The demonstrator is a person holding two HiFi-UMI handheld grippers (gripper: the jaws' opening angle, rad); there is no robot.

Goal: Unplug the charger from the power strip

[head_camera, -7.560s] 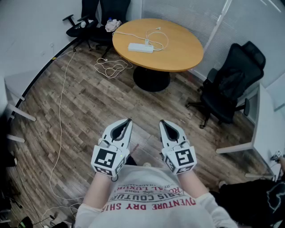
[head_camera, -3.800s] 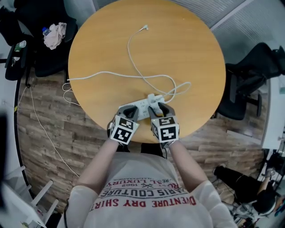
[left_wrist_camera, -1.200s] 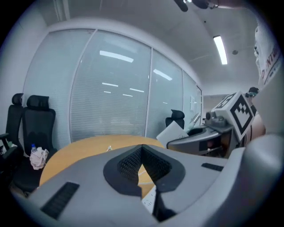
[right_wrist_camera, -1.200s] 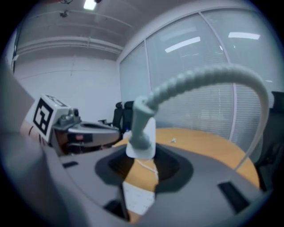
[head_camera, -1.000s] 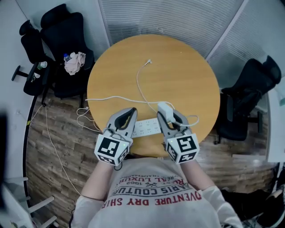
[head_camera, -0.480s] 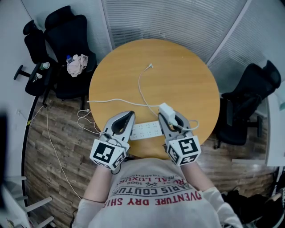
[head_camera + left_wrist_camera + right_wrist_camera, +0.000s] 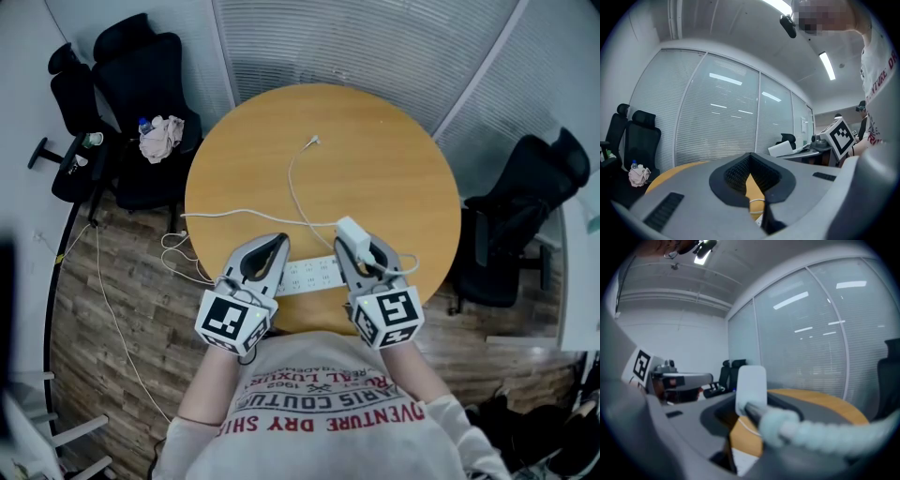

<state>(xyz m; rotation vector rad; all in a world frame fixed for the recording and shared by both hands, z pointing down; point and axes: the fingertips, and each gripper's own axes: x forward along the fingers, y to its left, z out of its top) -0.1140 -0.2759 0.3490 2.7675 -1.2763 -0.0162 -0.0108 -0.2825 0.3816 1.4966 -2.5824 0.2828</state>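
Note:
A white power strip (image 7: 309,274) lies on the round wooden table (image 7: 394,178), near its front edge. My right gripper (image 7: 352,244) is shut on the white charger (image 7: 349,230), which hangs just above the strip's right end with no contact visible. In the right gripper view the charger (image 7: 751,387) stands upright between the jaws, and its cable (image 7: 797,425) trails back, blurred. The charger's thin cable (image 7: 292,183) runs across the table to a loose plug end. My left gripper (image 7: 277,240) hovers over the strip's left end, shut and holding nothing; its tips (image 7: 757,206) meet.
The strip's own cord (image 7: 220,214) runs left off the table to coils on the wood floor (image 7: 178,253). Black office chairs (image 7: 127,84) stand at the left, one with a cloth (image 7: 161,136) on it. Another chair (image 7: 520,216) stands at the right. A glass wall with blinds is behind.
A few seconds ago the charger sat in the strip with both grippers at it; now it is out, held in my right gripper. Over the last second neither gripper has moved noticeably.

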